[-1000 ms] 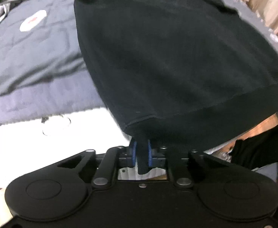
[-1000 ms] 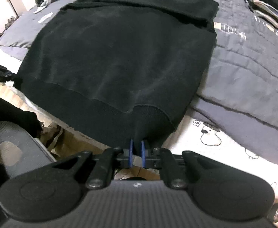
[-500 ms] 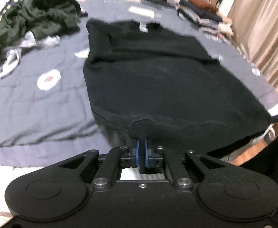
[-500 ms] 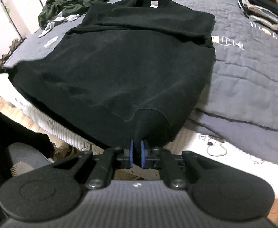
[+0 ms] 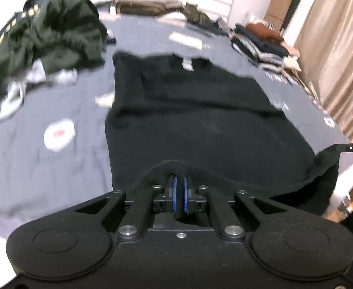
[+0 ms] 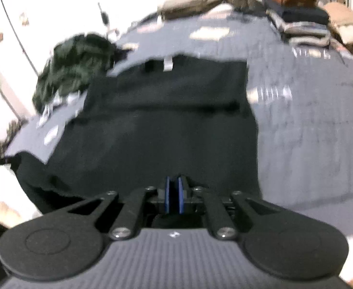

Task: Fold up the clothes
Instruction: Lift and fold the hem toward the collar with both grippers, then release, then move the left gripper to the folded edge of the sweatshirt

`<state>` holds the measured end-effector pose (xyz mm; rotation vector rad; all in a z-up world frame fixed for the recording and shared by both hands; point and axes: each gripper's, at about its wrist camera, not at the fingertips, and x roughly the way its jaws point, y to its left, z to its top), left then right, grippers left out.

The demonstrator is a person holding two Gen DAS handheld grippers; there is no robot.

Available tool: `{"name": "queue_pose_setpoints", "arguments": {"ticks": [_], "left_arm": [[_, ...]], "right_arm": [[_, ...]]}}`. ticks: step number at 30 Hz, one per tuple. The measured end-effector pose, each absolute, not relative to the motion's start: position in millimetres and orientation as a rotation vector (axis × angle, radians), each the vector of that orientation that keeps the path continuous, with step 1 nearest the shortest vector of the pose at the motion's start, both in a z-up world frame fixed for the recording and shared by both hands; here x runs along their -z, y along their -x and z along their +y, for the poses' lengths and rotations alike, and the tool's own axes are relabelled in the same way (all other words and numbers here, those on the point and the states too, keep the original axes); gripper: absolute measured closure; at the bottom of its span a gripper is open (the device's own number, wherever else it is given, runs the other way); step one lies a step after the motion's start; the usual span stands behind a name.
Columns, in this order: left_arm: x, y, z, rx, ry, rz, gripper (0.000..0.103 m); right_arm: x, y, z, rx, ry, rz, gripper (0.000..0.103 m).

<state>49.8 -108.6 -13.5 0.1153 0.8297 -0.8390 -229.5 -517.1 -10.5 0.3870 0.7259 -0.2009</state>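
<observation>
- The black sweatshirt (image 5: pixel 200 125) lay spread flat on the grey quilt (image 5: pixel 44 168), its white neck label at the far end
- The left gripper (image 5: pixel 180 193) was clamped on the sweatshirt's near hem, fabric bunched between its blue pads (image 5: pixel 175 192)
- The right gripper (image 6: pixel 173 197) pinched the other near hem corner, pads nearly together on dark cloth
- A crumpled green garment (image 5: pixel 48 45) sat left of the sweatshirt's collar
- A stack of folded clothes (image 6: pixel 299 21) stood beyond the sweatshirt to the right

sweater (image 5: pixel 200 125) on bed (image 5: pixel 44 168), clothes pile (image 5: pixel 46 43) left
</observation>
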Motion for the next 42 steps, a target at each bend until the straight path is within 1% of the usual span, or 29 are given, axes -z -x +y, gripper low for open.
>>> {"name": "queue_pose_setpoints", "arguments": {"ticks": [5,9,13,14,15,16,17,18,19,20,21,22,24,25,26,27,32,37,41,42], "left_arm": [[3.5,-84.8,-135.8,0.805,-0.093,0.787,0.097],[24.7,-112.7,-165.4,0.782,-0.108,0.817,0.097],[58.2,-131.5,-193.9,0.769,-0.130,0.848,0.095],[64.4,-135.5,-197.8,0.760,-0.124,0.854,0.089],[70.3,-139.6,-201.4,0.748,-0.118,0.860,0.083],[71.6,-140.4,-200.7,0.744,-0.102,0.853,0.080],[70.7,-139.6,-197.9,0.744,-0.081,0.840,0.072],[69.8,-138.9,-195.1,0.744,-0.060,0.827,0.061],[66.7,-135.5,-189.8,0.755,-0.042,0.803,0.055],[62.9,-130.4,-184.3,0.765,-0.036,0.774,0.047],[59.2,-125.0,-179.2,0.771,-0.040,0.748,0.045],[56.0,-118.6,-173.8,0.776,-0.045,0.720,0.045],[53.8,-108.4,-166.0,0.780,-0.067,0.680,0.044],[54.5,-104.3,-163.7,0.782,-0.087,0.665,0.042],[55.2,-100.1,-161.4,0.784,-0.106,0.650,0.042],[57.6,-97.1,-161.7,0.785,-0.141,0.639,0.041],[76.1,-86.3,-170.0,0.787,-0.335,0.598,0.041],[92.9,-85.5,-181.0,0.788,-0.453,0.570,0.041],[95.8,-83.7,-196.6,0.813,-0.511,0.533,0.041],[95.8,-83.5,-201.6,0.820,-0.521,0.522,0.037]], "right_arm": [[3.9,186.3,-550.5,0.264,-0.404,0.642,0.096],[30.4,146.8,-570.0,0.316,-0.397,0.654,0.096],[74.6,111.5,-573.3,0.372,-0.324,0.699,0.095],[83.6,105.5,-573.6,0.383,-0.301,0.699,0.092],[89.0,102.3,-573.7,0.392,-0.286,0.706,0.092],[92.3,100.7,-573.4,0.401,-0.277,0.719,0.092],[95.6,99.1,-573.2,0.411,-0.268,0.731,0.091],[96.1,99.4,-573.3,0.413,-0.265,0.743,0.091],[93.3,103.5,-572.1,0.404,-0.264,0.746,0.091],[88.9,109.7,-570.5,0.388,-0.261,0.733,0.090],[84.1,117.4,-568.0,0.370,-0.258,0.709,0.087],[80.1,123.6,-565.5,0.357,-0.254,0.690,0.084],[72.9,137.1,-557.9,0.341,-0.229,0.669,0.069],[70.4,143.9,-553.0,0.336,-0.211,0.661,0.065],[68.7,150.8,-548.0,0.326,-0.194,0.652,0.059],[68.0,156.2,-543.4,0.314,-0.175,0.649,0.055],[71.4,172.7,-527.7,0.316,-0.122,0.654,0.050],[80.0,176.7,-520.3,0.305,-0.138,0.657,0.050],[72.4,176.7,-503.3,0.219,-0.150,0.622,0.050],[69.6,175.9,-498.0,0.183,-0.162,0.609,0.050]]}}
